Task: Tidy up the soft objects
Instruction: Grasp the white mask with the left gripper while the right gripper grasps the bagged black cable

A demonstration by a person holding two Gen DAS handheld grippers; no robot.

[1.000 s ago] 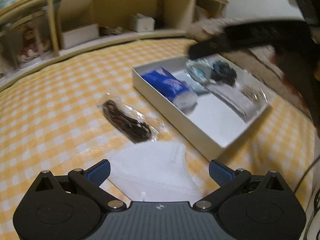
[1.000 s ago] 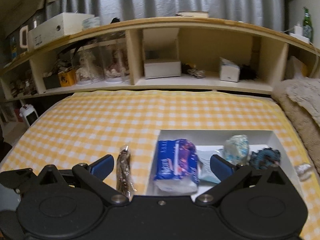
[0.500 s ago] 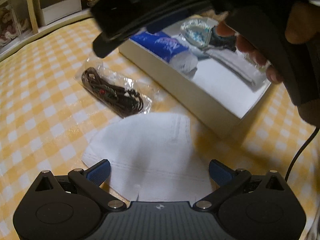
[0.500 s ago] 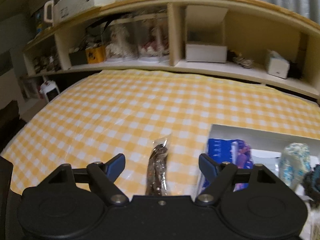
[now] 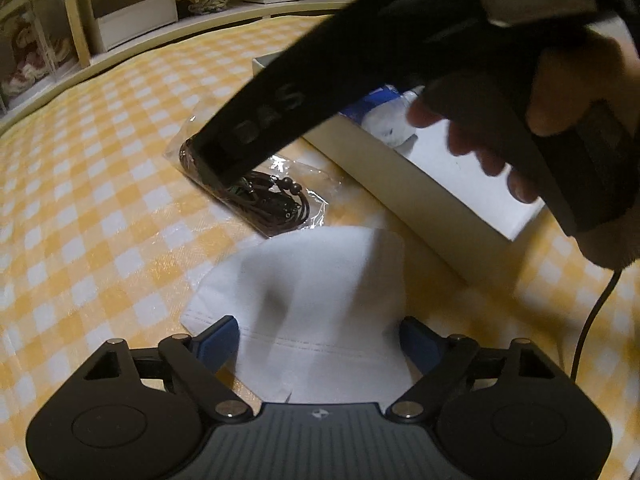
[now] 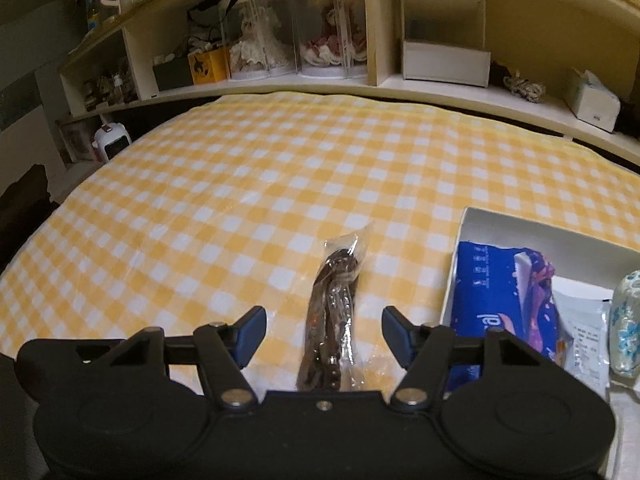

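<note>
A white face mask (image 5: 316,292) lies flat on the yellow checked cloth between the open jaws of my left gripper (image 5: 320,336). A clear bag of dark brown cord (image 5: 276,200) lies beyond it; in the right wrist view the bag (image 6: 332,308) sits between the open jaws of my right gripper (image 6: 324,332), which is low over it. The right gripper's body (image 5: 360,64) crosses the left wrist view. A white open box (image 6: 516,228) at the right holds a blue tissue pack (image 6: 500,292) and other small soft items.
A wooden shelf unit (image 6: 380,40) runs along the far edge with a white box (image 6: 444,56), doll cases and small clutter. The checked cloth (image 6: 240,184) stretches left and back. A black cable (image 5: 592,316) hangs at the right of the left wrist view.
My right gripper has swung left from over the box and come down over the cord bag. My left gripper has moved forward and lower over the mask. Both stay open.
</note>
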